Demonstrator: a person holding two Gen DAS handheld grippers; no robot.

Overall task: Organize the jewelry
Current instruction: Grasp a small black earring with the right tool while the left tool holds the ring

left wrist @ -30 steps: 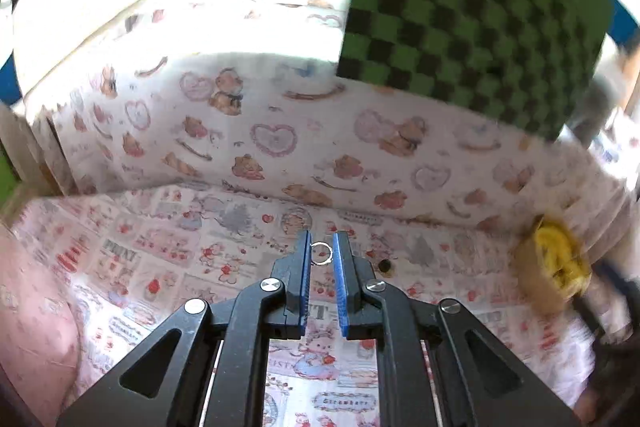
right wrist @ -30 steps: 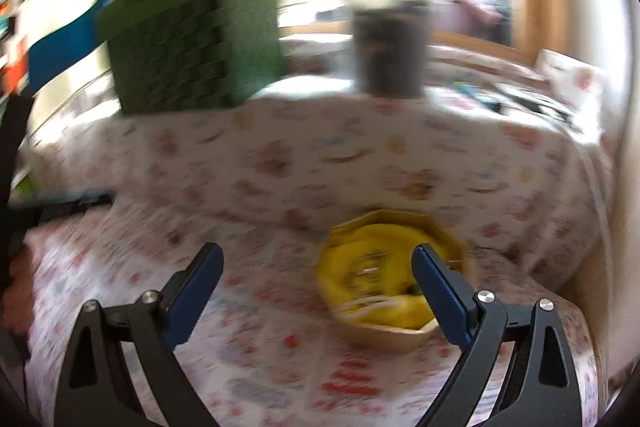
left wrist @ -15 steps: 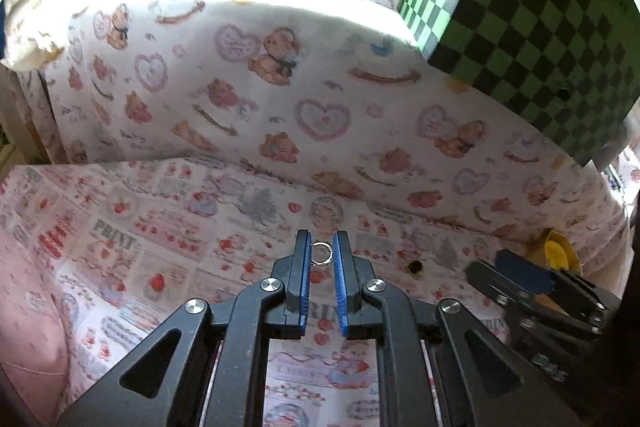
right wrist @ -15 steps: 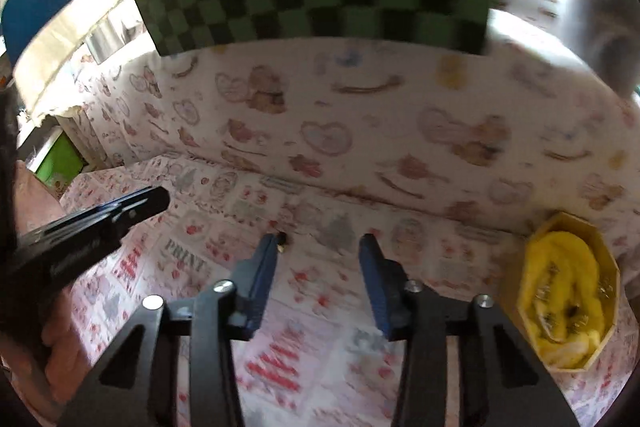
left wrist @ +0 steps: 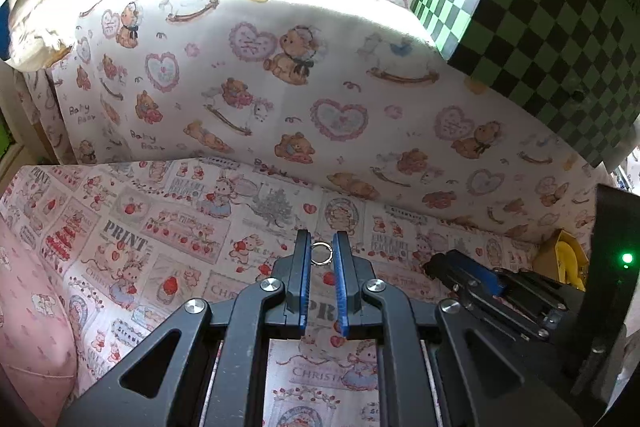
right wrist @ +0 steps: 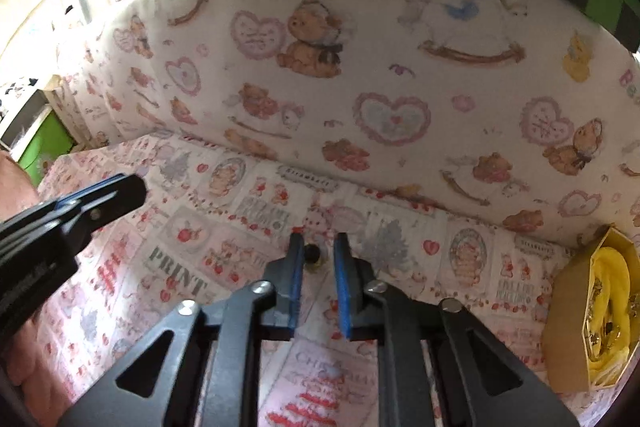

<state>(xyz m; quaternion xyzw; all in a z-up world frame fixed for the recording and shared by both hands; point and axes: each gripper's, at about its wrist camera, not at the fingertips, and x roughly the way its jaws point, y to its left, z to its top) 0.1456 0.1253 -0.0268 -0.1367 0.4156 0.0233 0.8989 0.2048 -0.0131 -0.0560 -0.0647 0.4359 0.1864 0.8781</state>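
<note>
The right gripper, jaws part-open, straddles a small dark bead lying on the printed cloth nearer its left finger, while the left gripper clasps a silver ring

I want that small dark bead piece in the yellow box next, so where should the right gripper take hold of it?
Probably by the round dark bead itself, pinched across its sides from above. It lies low on the printed cloth, between the fingers of the right gripper, nearer the left one. The part beneath it is too small to make out.
</note>
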